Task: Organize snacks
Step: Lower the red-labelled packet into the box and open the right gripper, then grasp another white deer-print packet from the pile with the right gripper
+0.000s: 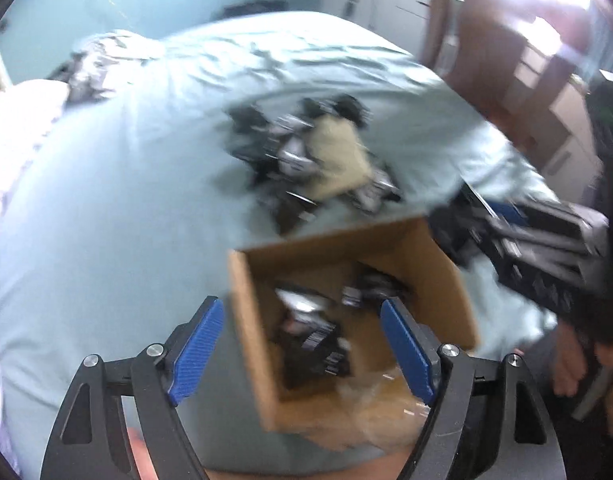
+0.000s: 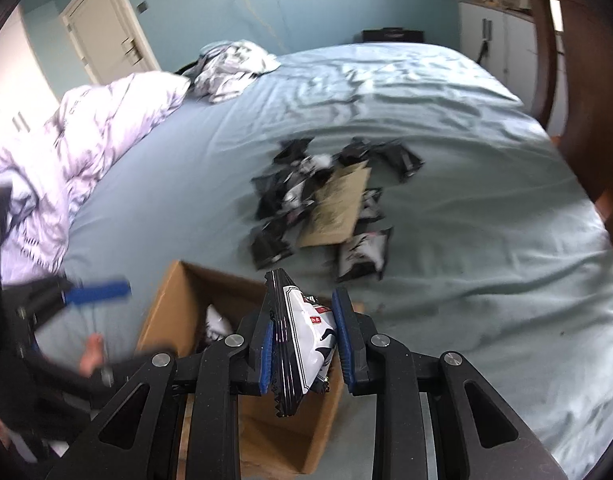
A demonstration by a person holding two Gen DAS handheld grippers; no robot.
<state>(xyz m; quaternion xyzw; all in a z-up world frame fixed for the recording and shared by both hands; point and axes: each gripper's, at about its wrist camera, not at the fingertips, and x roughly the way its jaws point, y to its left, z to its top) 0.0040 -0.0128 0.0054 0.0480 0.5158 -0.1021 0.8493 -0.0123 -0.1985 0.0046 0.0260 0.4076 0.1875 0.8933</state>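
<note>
With your left tool (image 1: 302, 354) spread empty, carry the right tool's (image 2: 306, 344) clamped snack packet (image 2: 306, 332) over the cardboard box (image 2: 166, 300) before releasing.

Surface: a bed (image 2: 446, 128) under a wrinkled pale blue sheet.
Centre of frame: black-and-white snack packets (image 2: 362, 256) heaped around a tan paper bag (image 2: 338, 204).
Lower centre: an open cardboard box (image 2: 166, 300).
Left: a white quilt (image 2: 86, 128).
Upper centre: crumpled patterned cloth (image 2: 234, 64).
</note>
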